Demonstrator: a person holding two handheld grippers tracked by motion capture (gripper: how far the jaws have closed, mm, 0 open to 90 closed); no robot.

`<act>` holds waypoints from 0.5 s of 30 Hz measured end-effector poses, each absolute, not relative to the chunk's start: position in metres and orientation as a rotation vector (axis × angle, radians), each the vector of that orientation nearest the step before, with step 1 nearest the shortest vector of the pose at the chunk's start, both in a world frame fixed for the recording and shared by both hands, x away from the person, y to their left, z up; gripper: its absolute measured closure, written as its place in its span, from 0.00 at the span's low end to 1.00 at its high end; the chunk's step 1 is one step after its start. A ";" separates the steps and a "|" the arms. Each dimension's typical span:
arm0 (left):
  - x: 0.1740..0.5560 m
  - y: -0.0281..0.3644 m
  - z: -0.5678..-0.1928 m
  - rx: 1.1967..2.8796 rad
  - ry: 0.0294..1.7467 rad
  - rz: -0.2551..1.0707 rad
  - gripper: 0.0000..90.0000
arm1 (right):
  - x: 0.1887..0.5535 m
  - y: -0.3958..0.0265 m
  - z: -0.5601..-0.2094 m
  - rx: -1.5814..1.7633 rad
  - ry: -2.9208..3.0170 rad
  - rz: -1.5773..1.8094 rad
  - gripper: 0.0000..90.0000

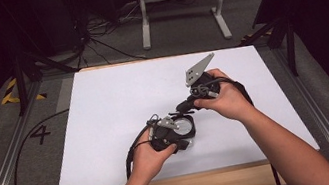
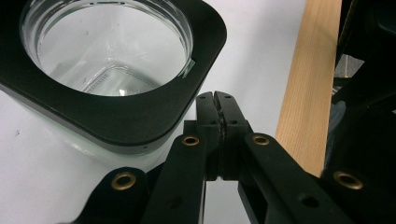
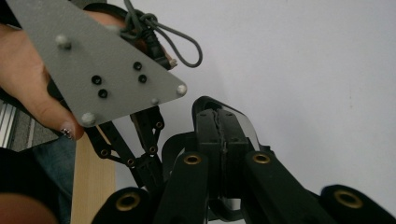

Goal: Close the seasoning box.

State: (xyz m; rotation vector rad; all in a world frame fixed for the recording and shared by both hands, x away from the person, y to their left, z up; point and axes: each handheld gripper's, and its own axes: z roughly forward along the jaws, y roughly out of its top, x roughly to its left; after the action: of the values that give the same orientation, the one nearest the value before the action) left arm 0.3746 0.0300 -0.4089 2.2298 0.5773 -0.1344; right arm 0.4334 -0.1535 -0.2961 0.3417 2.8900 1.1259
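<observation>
Counter (image 1: 104, 107): white sheet over a pale wooden board, whose edge shows along the near side in the high view.

Glass container (image 2: 107, 51): clear, round-mouthed, set in a black rounded-square collar. In the high view it sits near the middle of the counter (image 1: 186, 125), between the two hands. In the left gripper view it lies just beside the tongs' tips, to their upper left; contact cannot be told.

Left tongs (image 2: 217, 100): the two black jaws are pressed together tip to tip with nothing between them. In the high view the left tongs (image 1: 180, 138) sit at the container's near edge, held in the left hand (image 1: 148, 158); a black cable trails from them toward the near side.

Right tongs (image 3: 219, 116): jaws closed flat against each other, nothing visibly caught between. Their tips overlap a black-rimmed clear edge behind them, seemingly the container; contact cannot be told. In the high view the right tongs (image 1: 180, 107) reach in from the right, held in the right hand (image 1: 227, 99), with the grey three-cornered plate (image 1: 199, 69) tilted upward on top.

Right gripper view, further items: the left gripper's grey plate (image 3: 93, 60) at upper left, a looped grey cable (image 3: 177, 46) behind it, and fingers (image 3: 28, 79) of the left hand at the left edge.

Background, high view: grey floor, black cables, a white frame stand (image 1: 183, 3).
</observation>
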 end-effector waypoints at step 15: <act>0.376 0.032 -0.407 2.251 0.565 -0.162 1.00 | 0.419 -0.149 -0.320 0.312 2.971 1.089 1.00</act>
State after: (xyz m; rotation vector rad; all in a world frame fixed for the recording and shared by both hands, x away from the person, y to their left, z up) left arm 0.3756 0.0316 -0.4073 2.2511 0.5646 -0.1617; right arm 0.4192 -0.1488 -0.3202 0.3120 2.9710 1.0891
